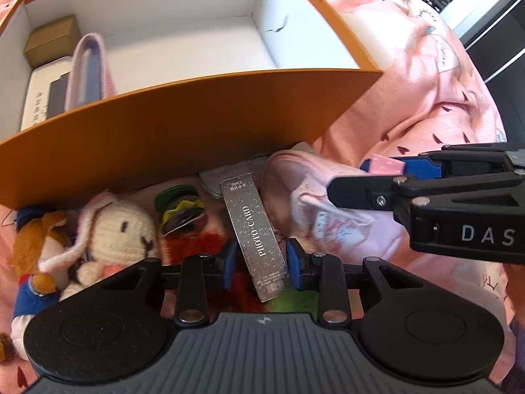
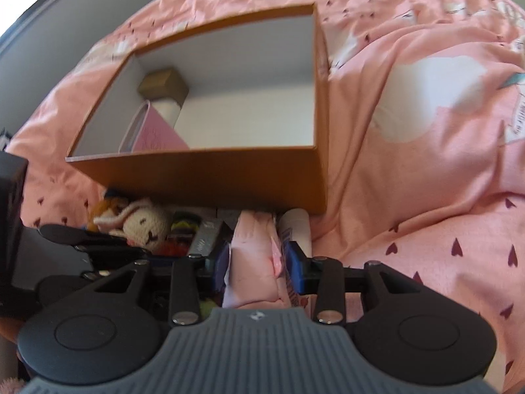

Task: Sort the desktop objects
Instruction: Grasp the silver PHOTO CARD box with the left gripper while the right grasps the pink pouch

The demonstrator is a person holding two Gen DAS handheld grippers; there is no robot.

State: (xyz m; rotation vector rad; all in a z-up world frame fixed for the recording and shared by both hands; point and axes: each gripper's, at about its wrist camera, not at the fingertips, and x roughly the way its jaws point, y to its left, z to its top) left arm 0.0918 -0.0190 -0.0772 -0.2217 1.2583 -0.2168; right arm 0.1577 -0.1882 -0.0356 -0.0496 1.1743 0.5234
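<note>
My left gripper (image 1: 261,259) is shut on a grey PHOTO CARD box (image 1: 252,229), held upright in front of the orange storage box (image 1: 183,124). My right gripper (image 2: 259,262) is shut on a soft pink pouch (image 2: 252,262); it also shows at the right of the left wrist view (image 1: 380,167), gripping the pink pouch (image 1: 315,203). The orange box (image 2: 203,177) holds a small brown box (image 2: 162,85), a pink case (image 2: 154,131) and a white item (image 1: 39,98); its right half is bare.
In front of the orange box lie a cream bunny plush (image 1: 115,229), a brown and blue plush (image 1: 36,249), a stack of coloured round discs (image 1: 180,210) and a white tube (image 2: 297,226). Rumpled pink bedding (image 2: 426,131) lies all around.
</note>
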